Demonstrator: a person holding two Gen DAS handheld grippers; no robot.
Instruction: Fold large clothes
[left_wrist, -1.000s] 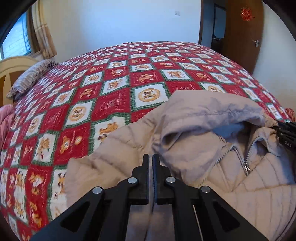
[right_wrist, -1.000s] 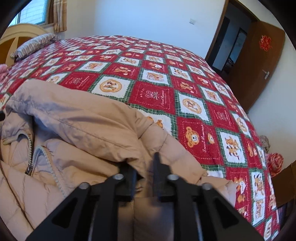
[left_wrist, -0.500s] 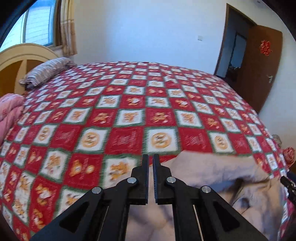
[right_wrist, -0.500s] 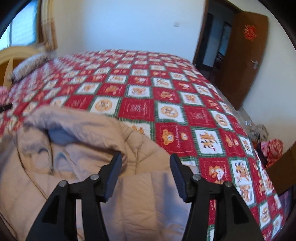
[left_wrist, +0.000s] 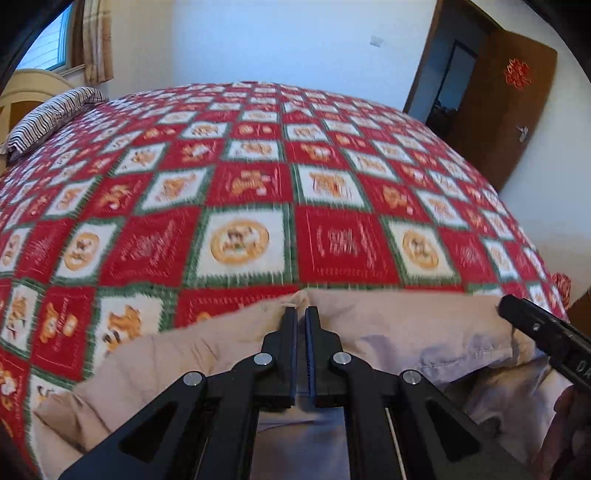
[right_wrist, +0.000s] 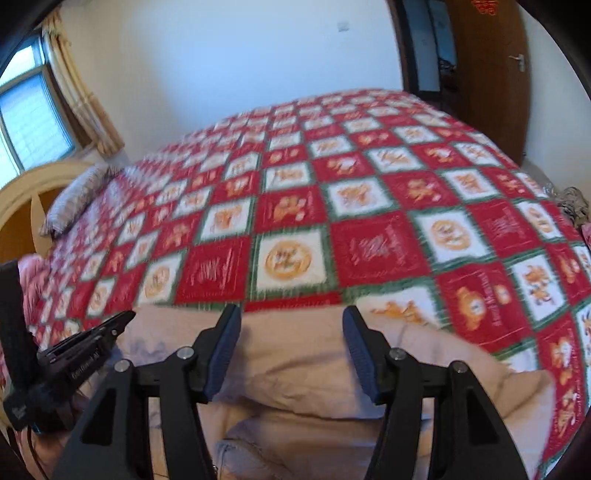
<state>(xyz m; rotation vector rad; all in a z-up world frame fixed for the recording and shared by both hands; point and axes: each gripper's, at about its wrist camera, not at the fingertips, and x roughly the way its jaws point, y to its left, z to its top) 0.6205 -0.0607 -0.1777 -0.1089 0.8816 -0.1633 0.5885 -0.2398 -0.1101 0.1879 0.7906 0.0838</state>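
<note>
A beige quilted jacket (left_wrist: 388, 325) lies on the near part of the red patchwork bed cover (left_wrist: 236, 192); it also shows in the right wrist view (right_wrist: 295, 354). My left gripper (left_wrist: 301, 314) is shut on the jacket's hood edge, cloth bunched at its tips. My right gripper (right_wrist: 291, 317) is open and empty, just above the jacket's upper fold. The right gripper shows at the right in the left wrist view (left_wrist: 535, 328); the left gripper shows at the left in the right wrist view (right_wrist: 92, 339).
A striped pillow (left_wrist: 48, 118) and a wooden headboard (right_wrist: 22, 199) are at the far left. A brown door (left_wrist: 513, 110) stands open at the far right. Pink bedding (right_wrist: 33, 273) lies at the left edge.
My right gripper let go of the jacket and opened wide. My left gripper stayed shut and moved to the hood edge, pulling it. Both views tilted up toward the far bed.
</note>
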